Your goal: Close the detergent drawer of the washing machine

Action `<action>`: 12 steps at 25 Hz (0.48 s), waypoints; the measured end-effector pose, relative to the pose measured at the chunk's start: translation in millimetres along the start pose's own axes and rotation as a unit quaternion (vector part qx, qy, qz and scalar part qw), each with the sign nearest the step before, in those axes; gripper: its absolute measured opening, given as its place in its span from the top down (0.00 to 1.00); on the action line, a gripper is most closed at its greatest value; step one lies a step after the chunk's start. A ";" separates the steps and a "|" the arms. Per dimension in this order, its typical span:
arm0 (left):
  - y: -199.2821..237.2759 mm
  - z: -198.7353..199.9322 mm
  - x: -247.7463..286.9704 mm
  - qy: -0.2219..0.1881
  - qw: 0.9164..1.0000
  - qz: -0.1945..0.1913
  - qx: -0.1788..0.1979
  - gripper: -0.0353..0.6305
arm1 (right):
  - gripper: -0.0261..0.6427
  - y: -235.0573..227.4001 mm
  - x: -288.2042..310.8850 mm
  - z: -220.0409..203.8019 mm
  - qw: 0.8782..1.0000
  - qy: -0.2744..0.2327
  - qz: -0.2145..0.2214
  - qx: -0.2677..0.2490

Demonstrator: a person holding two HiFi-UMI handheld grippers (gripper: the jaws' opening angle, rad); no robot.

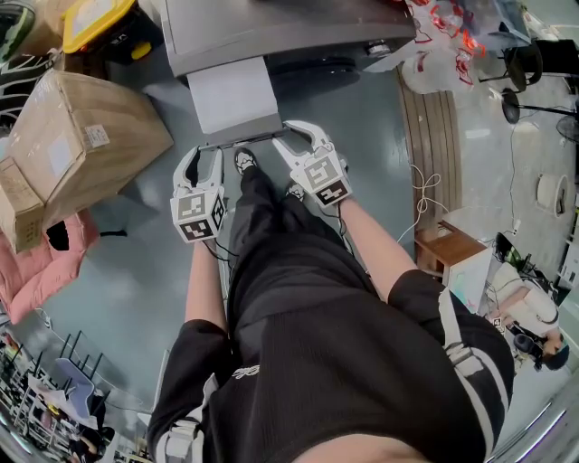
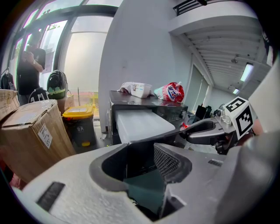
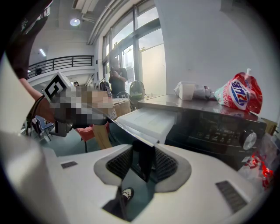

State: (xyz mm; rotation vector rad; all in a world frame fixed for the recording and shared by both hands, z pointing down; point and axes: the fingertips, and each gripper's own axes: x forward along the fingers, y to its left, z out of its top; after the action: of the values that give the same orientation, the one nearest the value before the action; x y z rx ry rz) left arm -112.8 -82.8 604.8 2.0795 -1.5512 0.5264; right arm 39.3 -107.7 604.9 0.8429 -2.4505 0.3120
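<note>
The washing machine (image 1: 271, 27) stands at the top of the head view with its white detergent drawer (image 1: 231, 95) pulled out toward me. The drawer's dark front panel (image 1: 240, 138) runs between my two grippers. My left gripper (image 1: 203, 155) is at the panel's left end; in the left gripper view the dark panel (image 2: 140, 153) fills the gap between the jaws. My right gripper (image 1: 291, 140) is at the panel's right end. In the right gripper view the panel (image 3: 143, 159) stands pinched between the meshed pads (image 3: 168, 164).
A large cardboard box (image 1: 81, 145) lies left of the machine, with a yellow-lidded bin (image 1: 95, 23) behind it. A red detergent bag (image 3: 243, 94) sits on the machine's top. A wooden bench (image 1: 434, 136) is at the right. My shoe (image 1: 244, 161) is under the drawer.
</note>
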 end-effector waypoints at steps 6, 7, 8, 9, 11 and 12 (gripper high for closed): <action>1.5 1.9 1.6 -0.001 1.000 0.000 0.000 0.66 | 0.74 -1.6 1.9 1.7 1.000 0.001 -0.003 0.000; 1.9 2.9 2.1 -0.001 1.000 -0.001 -0.001 0.66 | 0.74 -2.3 2.3 2.6 1.000 0.001 -0.003 -0.001; 2.3 4.0 2.9 -0.001 1.000 -0.001 -0.001 0.66 | 0.74 -3.4 2.9 3.5 1.000 0.000 -0.003 -0.001; 2.7 5.2 3.9 -0.001 1.000 -0.001 -0.001 0.66 | 0.74 -4.7 3.6 4.5 1.000 0.000 -0.004 -0.001; 3.8 7.5 6.1 -0.002 1.000 -0.001 -0.001 0.66 | 0.74 -7.0 5.3 6.4 1.000 0.000 -0.006 0.000; 4.5 8.5 7.1 -0.002 1.000 -0.001 -0.001 0.66 | 0.74 -7.9 6.4 7.2 1.000 0.000 -0.006 0.000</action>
State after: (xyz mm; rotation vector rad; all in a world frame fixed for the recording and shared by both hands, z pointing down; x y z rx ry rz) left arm -115.0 -94.3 602.7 2.0808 -1.5514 0.5201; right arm 37.1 -119.8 602.8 0.8576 -2.4440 0.3077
